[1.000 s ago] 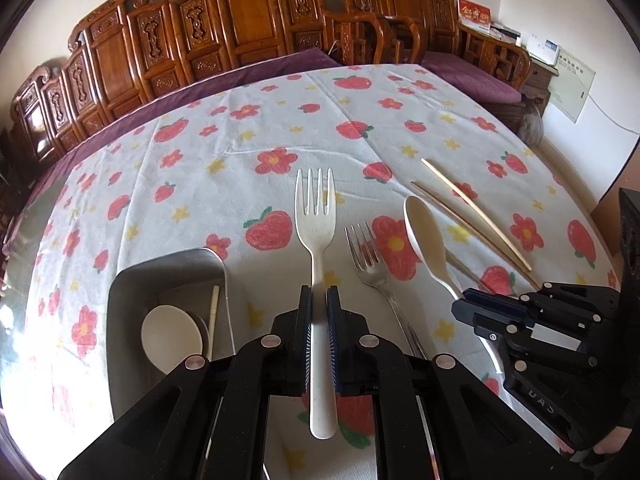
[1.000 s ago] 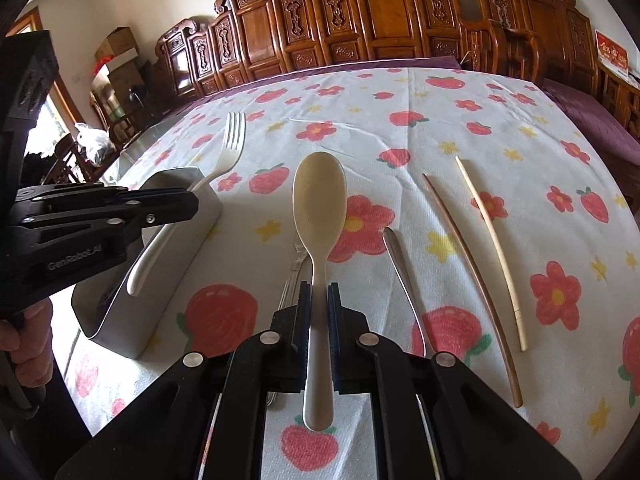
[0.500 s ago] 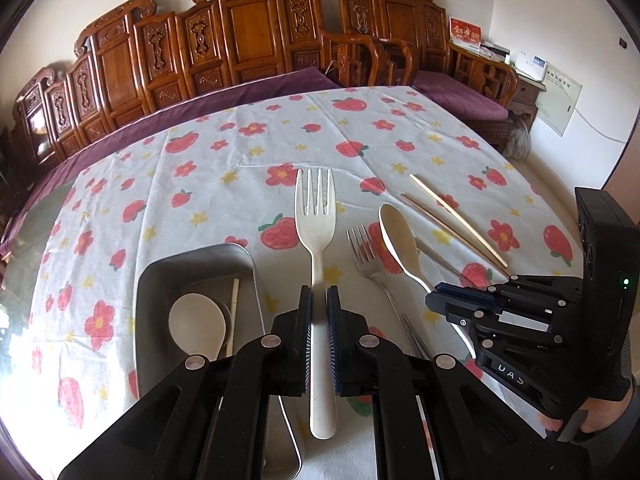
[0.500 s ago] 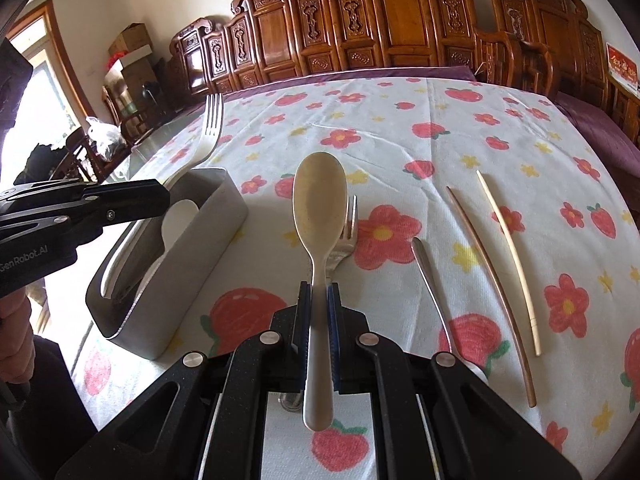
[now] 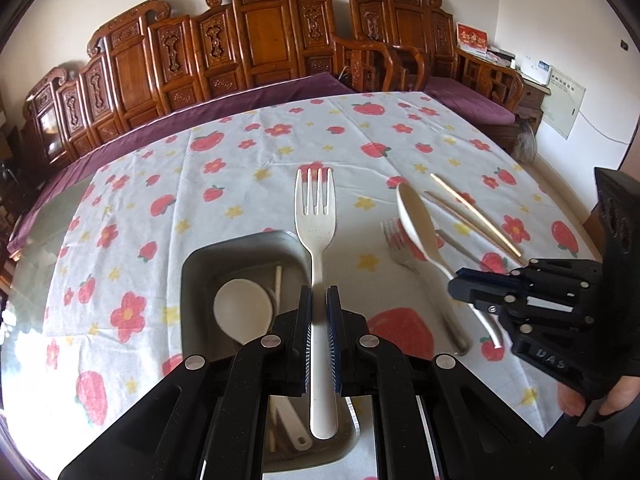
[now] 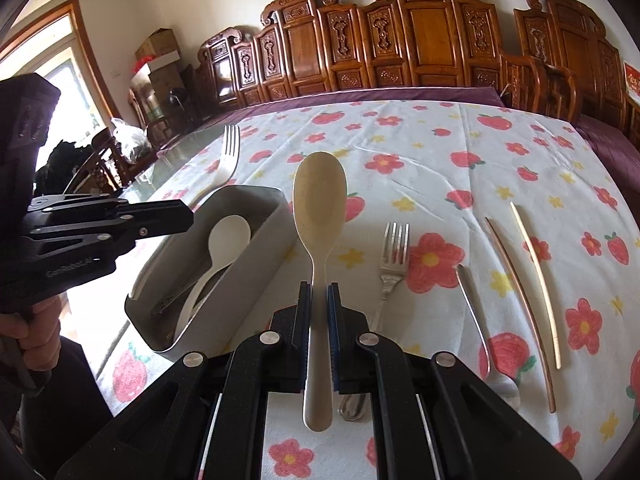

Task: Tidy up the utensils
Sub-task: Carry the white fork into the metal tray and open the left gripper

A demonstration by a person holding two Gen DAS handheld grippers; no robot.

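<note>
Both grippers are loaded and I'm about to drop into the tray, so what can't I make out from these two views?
- Tray near end: left wrist view, covered by the left gripper holding the white fork.
- Tray contents under the white spoon: right wrist view, too dark and overlapped to count.
- Metal fork handle end: right wrist view, behind the right gripper holding the beige spoon.
- Metal spoon bowl: right wrist view, blown out by glare.

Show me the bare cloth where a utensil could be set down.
Free: the tablecloth beyond the chopsticks, up to the wooden chairs, and the strip between the metal box and the steel fork. Crowded: from that fork across the metal handle to the chopsticks.
</note>
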